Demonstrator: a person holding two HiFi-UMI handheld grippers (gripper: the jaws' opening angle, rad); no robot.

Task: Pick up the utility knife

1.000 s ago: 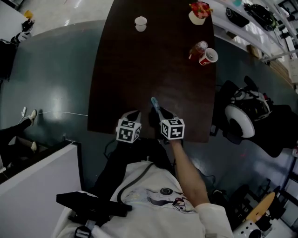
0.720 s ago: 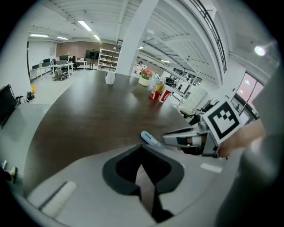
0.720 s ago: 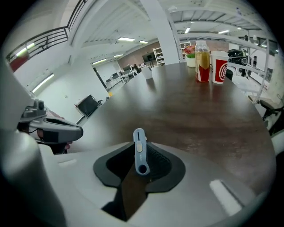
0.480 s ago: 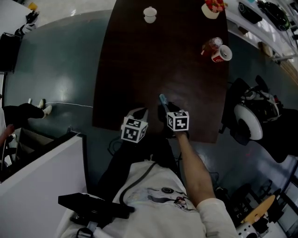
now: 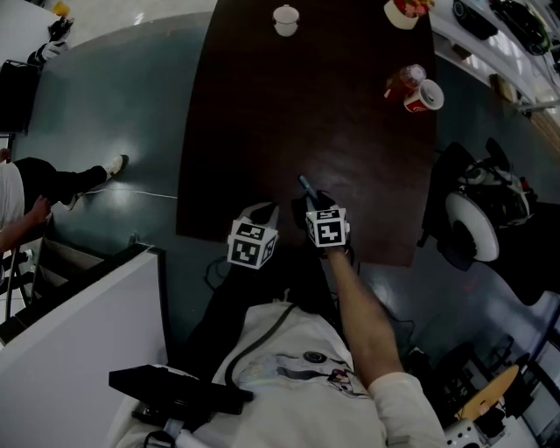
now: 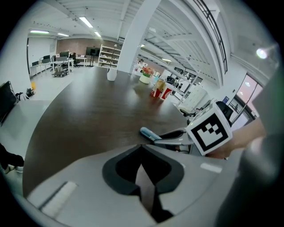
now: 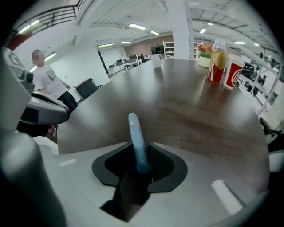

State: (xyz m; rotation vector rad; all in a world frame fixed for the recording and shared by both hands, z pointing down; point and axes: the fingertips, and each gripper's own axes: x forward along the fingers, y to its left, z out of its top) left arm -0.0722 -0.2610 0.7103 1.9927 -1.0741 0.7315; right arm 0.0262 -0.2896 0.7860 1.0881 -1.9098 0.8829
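The dark wooden table (image 5: 262, 114) fills the upper centre of the head view. An office chair (image 5: 477, 223) stands beside its right-hand edge. The operator's right forearm (image 5: 359, 306) reaches to the near edge of the table.

Left tool (image 6: 143, 150): held at the near table edge, just beside the right tool. Its jaws are together, with nothing between them.

Right tool (image 7: 141, 148): positioned over the near edge of the table and angled downward. Its jaws have just been opening and now stand wide apart. The utility knife (image 7: 136, 137) is between them. A gap shows on the knife's left side, so the pads are not clamping it.

A red cup (image 5: 423, 94) and a bottle (image 5: 404, 79) stand together near the far right edge of the table. A white cup (image 5: 285, 17) stands at the far end.

Utility knife: blue body, projecting forward from the right tool's jaws over the table surface, well apart from the cups.
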